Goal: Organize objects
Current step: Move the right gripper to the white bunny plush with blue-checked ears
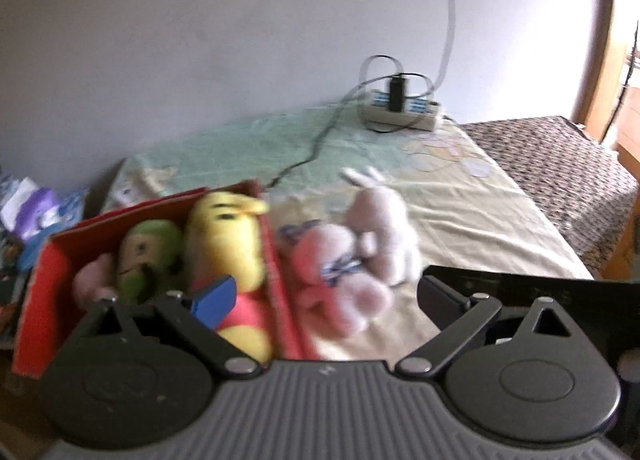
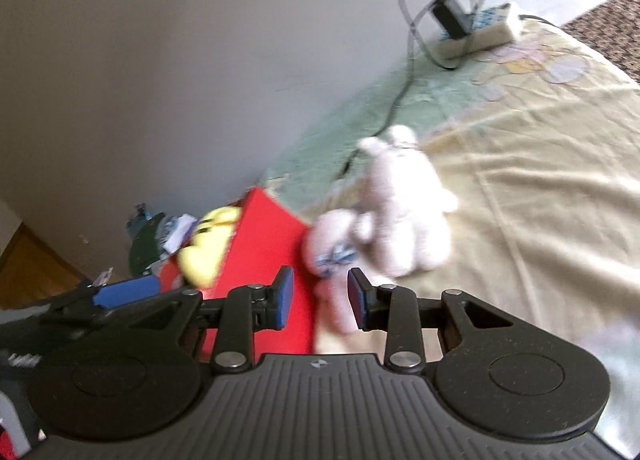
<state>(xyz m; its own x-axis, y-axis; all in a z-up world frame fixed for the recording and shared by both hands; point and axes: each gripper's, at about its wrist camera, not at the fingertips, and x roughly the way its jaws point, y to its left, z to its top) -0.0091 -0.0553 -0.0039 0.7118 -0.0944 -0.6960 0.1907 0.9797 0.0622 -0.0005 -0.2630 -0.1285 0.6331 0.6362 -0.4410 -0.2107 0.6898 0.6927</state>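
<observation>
A red box point(image 1: 36, 292) lies on the bed point(image 1: 480, 212), its open top toward the camera, with three plush toys inside: a yellow toy point(image 1: 228, 244) along its right wall, a green toy point(image 1: 148, 256) beside that, and a pink one point(image 1: 92, 280) at the left. Just outside the box's right wall, on the sheet, lie a pink plush point(image 1: 316, 260) with a blue bow and a white rabbit point(image 1: 380, 232), touching each other, the rabbit on the far side.

The left hand-held gripper point(image 1: 320, 296) stands wide with nothing between its fingers; its blue left pad shows over the yellow toy in the box, the right finger over the sheet. The right hand-held gripper point(image 2: 320, 296) stands narrow, with a limb of the pink plush point(image 2: 332, 248) between its blue pads; blur hides whether the pads press on it, so I cannot tell if it is gripped. In the right wrist view the rabbit point(image 2: 400, 212) sits just past the pink plush, and the box point(image 2: 264, 244) lies to the left.

Farther up the bed, by the wall point(image 1: 200, 40), a power strip point(image 1: 404, 112) carries a black plug, with a dark cable point(image 1: 316, 148) trailing across the sheet toward the box
</observation>
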